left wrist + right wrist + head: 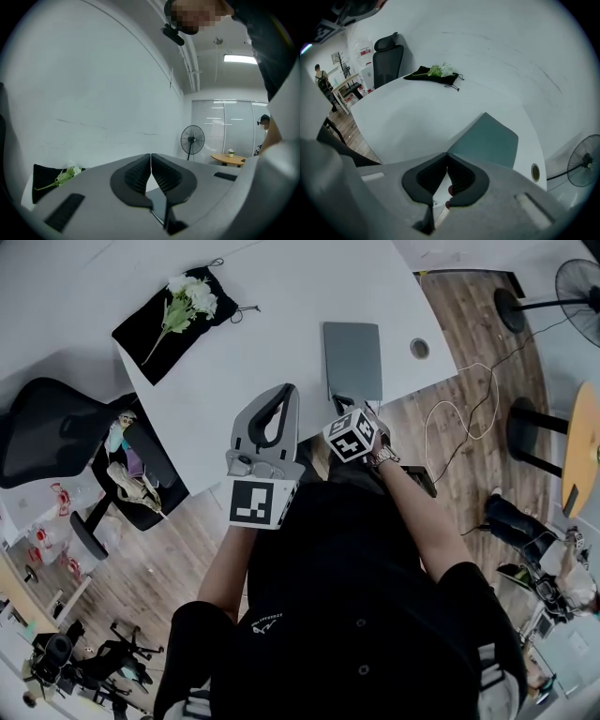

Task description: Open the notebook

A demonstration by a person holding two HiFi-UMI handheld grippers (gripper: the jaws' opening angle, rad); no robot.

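I hold the right gripper (447, 155) tilted down, jaws pinched on the near corner of the flat grey-green notebook (487, 139) at the white table's (281, 315) edge, apparently to lift its cover, while the left gripper (151, 155), closed and empty, waits clear.

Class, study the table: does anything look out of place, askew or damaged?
Nothing is spilled or damaged. The notebook lies closed and flat on the table, the right gripper shut on its near corner. The flowers rest on a black cloth set at an angle to the notebook.
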